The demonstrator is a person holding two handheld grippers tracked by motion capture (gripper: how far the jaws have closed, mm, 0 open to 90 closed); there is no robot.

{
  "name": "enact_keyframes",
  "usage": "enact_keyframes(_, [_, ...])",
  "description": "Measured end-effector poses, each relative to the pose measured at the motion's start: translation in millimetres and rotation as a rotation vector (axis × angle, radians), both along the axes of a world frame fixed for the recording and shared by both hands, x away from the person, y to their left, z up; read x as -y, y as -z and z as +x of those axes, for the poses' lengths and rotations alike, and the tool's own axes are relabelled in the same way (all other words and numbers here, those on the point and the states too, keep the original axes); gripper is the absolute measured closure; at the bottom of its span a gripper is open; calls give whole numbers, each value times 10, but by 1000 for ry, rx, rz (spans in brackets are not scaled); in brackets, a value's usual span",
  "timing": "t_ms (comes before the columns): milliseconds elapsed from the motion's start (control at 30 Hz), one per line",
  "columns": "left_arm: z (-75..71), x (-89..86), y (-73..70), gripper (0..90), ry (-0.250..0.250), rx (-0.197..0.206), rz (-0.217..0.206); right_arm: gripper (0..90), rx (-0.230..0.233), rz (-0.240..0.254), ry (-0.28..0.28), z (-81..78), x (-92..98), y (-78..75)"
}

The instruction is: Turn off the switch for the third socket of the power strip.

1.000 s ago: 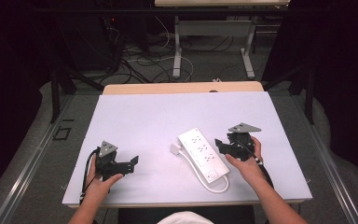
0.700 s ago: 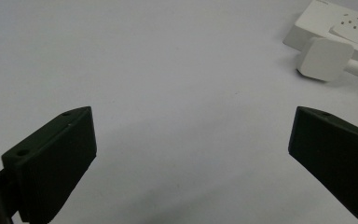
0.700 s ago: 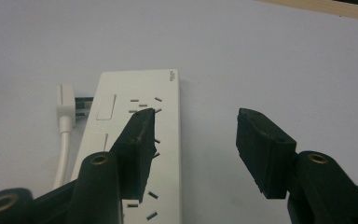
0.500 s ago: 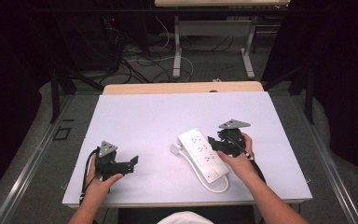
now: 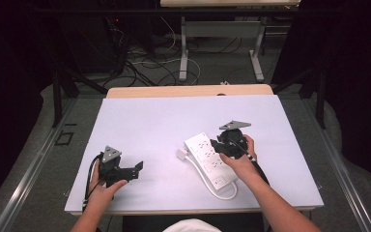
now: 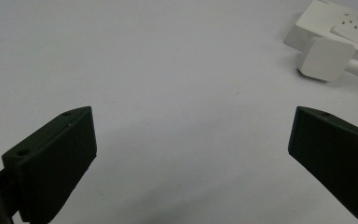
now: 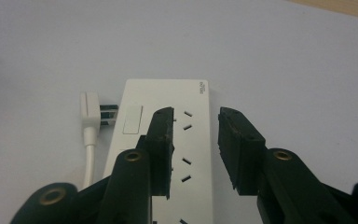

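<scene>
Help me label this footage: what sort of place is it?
Probably a lab or recording workspace, not a home: a white-covered table holding just a power strip, loose cables on the floor behind, and dark curtains around it.

Table (image 5: pixel 164 121) evenly lit from overhead; surroundings dark. Soft shadows only. No glare. Left gripper view slightly soft, possibly out of focus on near jaws.

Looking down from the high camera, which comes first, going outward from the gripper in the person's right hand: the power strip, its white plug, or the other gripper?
1. Power strip: right under the right gripper, whose jaws have just been closing.
2. White plug: just beyond the strip's left edge.
3. Left gripper: far off by the table's near left corner.
</scene>
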State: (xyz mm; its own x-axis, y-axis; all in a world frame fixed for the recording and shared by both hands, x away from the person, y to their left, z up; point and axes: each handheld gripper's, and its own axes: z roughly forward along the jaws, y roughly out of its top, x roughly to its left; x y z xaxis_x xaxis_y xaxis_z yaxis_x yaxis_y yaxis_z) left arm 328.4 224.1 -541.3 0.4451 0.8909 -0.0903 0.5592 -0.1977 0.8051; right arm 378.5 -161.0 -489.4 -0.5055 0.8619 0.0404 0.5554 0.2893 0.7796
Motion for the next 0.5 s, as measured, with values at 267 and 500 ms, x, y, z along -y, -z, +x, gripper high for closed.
enact_keyframes(267, [2, 1, 2, 10, -1, -1, 1, 694, -9, 0, -12, 66, -68, 4])
enact_keyframes(500, [4, -5, 2, 11, -1, -2, 1, 723, -25, 0, -17, 143, -152, 25])
